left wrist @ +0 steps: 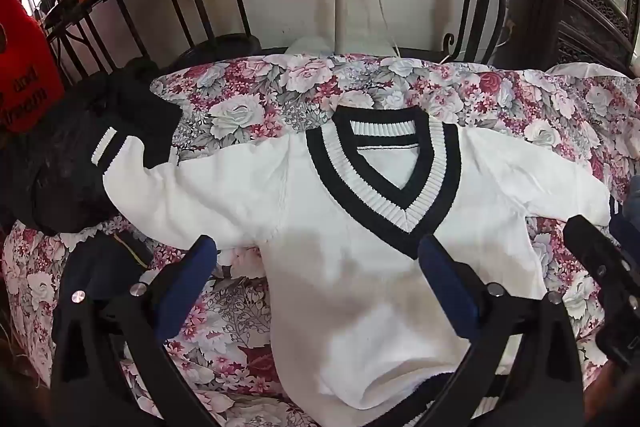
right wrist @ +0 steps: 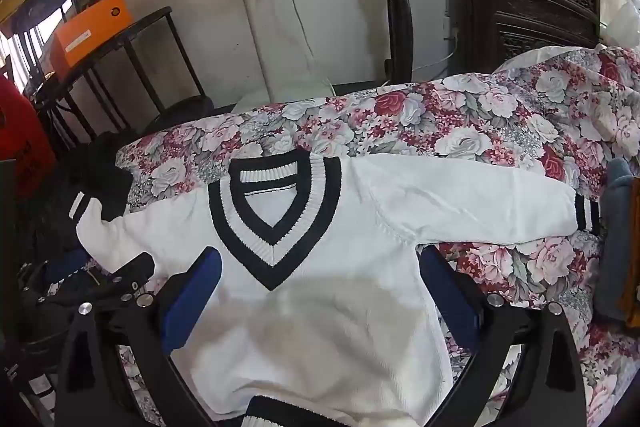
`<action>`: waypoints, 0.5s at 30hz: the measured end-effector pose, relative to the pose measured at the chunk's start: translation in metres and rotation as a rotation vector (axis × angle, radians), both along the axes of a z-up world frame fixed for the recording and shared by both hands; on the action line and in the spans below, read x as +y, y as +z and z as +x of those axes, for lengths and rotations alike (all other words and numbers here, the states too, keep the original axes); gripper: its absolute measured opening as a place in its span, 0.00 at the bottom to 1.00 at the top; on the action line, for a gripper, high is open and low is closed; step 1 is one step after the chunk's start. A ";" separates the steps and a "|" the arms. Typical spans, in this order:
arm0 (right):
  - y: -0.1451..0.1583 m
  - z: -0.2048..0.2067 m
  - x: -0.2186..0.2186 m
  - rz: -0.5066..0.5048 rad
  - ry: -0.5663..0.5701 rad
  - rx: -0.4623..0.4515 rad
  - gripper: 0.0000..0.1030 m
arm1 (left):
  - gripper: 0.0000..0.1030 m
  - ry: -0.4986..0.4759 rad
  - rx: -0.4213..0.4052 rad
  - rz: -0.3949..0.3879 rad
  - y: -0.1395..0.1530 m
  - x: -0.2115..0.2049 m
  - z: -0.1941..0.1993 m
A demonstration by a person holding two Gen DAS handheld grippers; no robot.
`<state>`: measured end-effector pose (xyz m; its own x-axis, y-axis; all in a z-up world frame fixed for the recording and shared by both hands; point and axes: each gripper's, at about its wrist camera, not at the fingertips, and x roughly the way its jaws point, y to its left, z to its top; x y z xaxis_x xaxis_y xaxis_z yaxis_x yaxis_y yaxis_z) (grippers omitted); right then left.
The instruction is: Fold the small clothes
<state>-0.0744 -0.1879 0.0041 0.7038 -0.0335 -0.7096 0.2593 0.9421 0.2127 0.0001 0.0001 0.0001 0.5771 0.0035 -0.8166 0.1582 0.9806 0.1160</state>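
One sweater [right wrist: 320,307] cuff [right wrist: 586,213] only in right wrist view

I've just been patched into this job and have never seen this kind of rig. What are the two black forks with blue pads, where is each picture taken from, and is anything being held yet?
Each fork is a hand-held two-finger gripper carried by a person, with a camera looking forward along its fingers. One picture comes from the left gripper, the other from the right gripper. Both hover with jaws wide open over a small white knitted V-neck sweater with black trim, spread face up, sleeves out, on a rose-patterned floral quilt. Nothing is held. The sweater's left-hand sleeve ends on a pile of black clothing. In the left view, the right gripper pokes in at the right edge.
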 end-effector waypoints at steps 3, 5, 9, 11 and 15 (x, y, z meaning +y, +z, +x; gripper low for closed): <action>-0.002 -0.001 -0.004 0.011 -0.013 -0.010 0.97 | 0.96 -0.001 -0.002 -0.006 0.000 0.000 -0.001; -0.003 0.001 0.000 -0.015 0.010 0.000 0.97 | 0.96 0.002 -0.005 -0.011 0.001 0.000 -0.001; 0.000 0.000 0.002 -0.007 0.010 0.000 0.97 | 0.96 0.010 -0.003 -0.014 -0.007 0.003 -0.005; -0.001 0.000 0.003 -0.006 0.011 0.001 0.97 | 0.96 0.012 0.008 -0.013 -0.007 0.002 -0.003; 0.004 0.000 0.006 -0.001 0.013 0.000 0.97 | 0.96 0.015 0.019 -0.018 -0.005 0.005 0.001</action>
<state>-0.0745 -0.1818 0.0079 0.7039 -0.0252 -0.7098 0.2474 0.9455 0.2118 0.0012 0.0052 -0.0052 0.5618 -0.0024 -0.8272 0.1454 0.9847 0.0959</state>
